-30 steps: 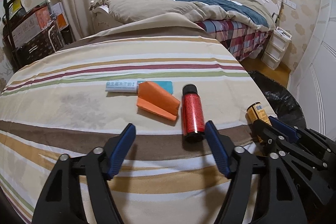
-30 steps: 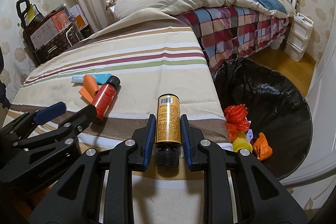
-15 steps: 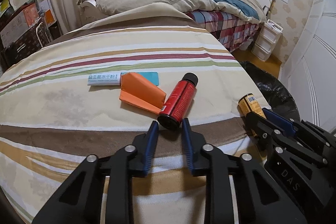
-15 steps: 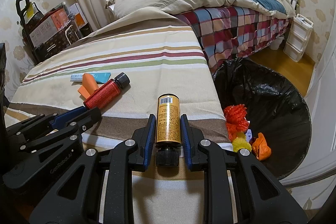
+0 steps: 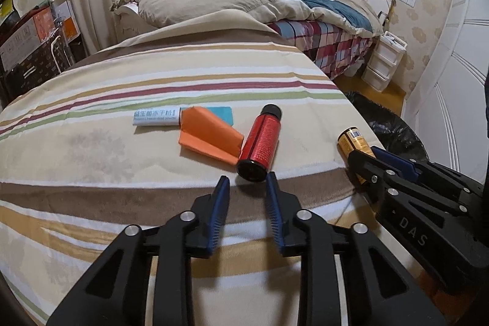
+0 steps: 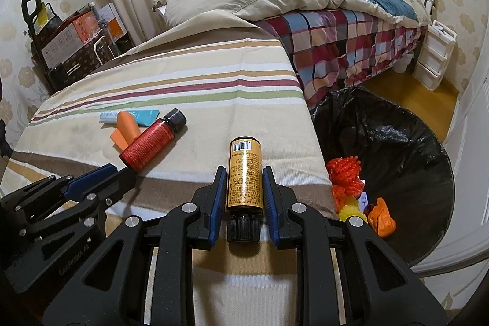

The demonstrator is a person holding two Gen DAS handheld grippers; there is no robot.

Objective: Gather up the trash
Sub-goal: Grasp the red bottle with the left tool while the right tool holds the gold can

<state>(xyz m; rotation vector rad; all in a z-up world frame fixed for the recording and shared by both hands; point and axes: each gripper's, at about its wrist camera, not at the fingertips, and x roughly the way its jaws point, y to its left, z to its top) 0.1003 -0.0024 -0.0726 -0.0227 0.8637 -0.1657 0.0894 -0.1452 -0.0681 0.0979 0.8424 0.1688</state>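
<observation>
A red bottle [image 5: 261, 142] with a black cap lies on the striped cloth, its base pointing at my left gripper [image 5: 246, 184]. The jaws stand narrowly apart just short of the base and hold nothing. An orange folded paper [image 5: 207, 135] touches the bottle's left side, over a white and teal tube [image 5: 157, 117]. My right gripper [image 6: 243, 173] is shut on a gold bottle [image 6: 244, 173], black cap towards the camera, at the cloth's right edge. The red bottle also shows in the right wrist view [image 6: 151, 141], with my left gripper [image 6: 97, 174] below it.
A black-lined trash bin [image 6: 397, 124] stands on the floor right of the table and holds orange and yellow scraps [image 6: 351, 188]. A bed [image 6: 321, 8] lies behind. Boxes and a cart [image 6: 67, 38] stand at the back left. White drawers [image 6: 434, 57] stand at far right.
My left gripper narrowed from wide open and drew back from the red bottle, which turned its base towards it. My right gripper stays shut on the gold bottle.
</observation>
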